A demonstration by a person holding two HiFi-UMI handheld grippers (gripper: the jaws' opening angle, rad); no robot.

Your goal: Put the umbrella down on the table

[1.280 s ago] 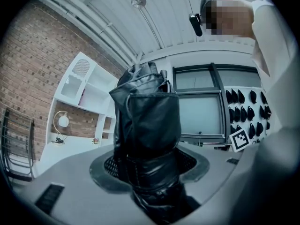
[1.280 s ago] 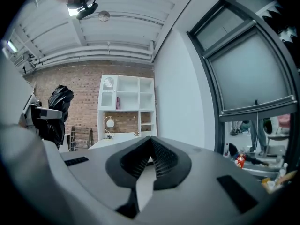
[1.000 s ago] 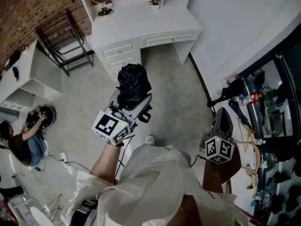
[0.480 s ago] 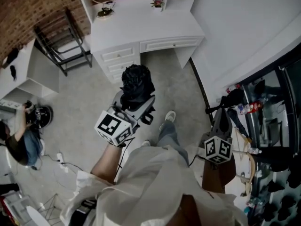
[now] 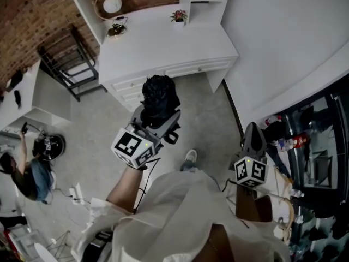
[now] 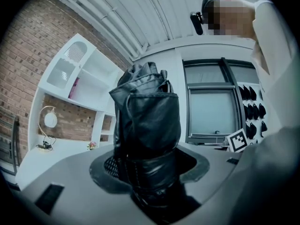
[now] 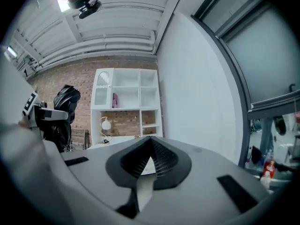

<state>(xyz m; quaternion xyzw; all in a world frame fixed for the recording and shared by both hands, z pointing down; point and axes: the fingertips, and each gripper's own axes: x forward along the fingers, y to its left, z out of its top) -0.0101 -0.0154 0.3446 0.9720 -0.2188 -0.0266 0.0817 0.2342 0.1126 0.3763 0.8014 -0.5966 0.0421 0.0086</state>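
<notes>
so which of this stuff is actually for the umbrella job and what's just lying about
For the job: umbrella, held in the left gripper; white table.
Lying about: lamp and small flower pot on that table; black metal frame beside it.

No legible text, labels or numbers anywhere

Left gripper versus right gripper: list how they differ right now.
The left gripper is clamped on the folded black umbrella; the right gripper holds nothing. The left gripper's jaws stand apart around the umbrella, while the right gripper's jaws meet at their tips. Both point toward the white desk.
</notes>
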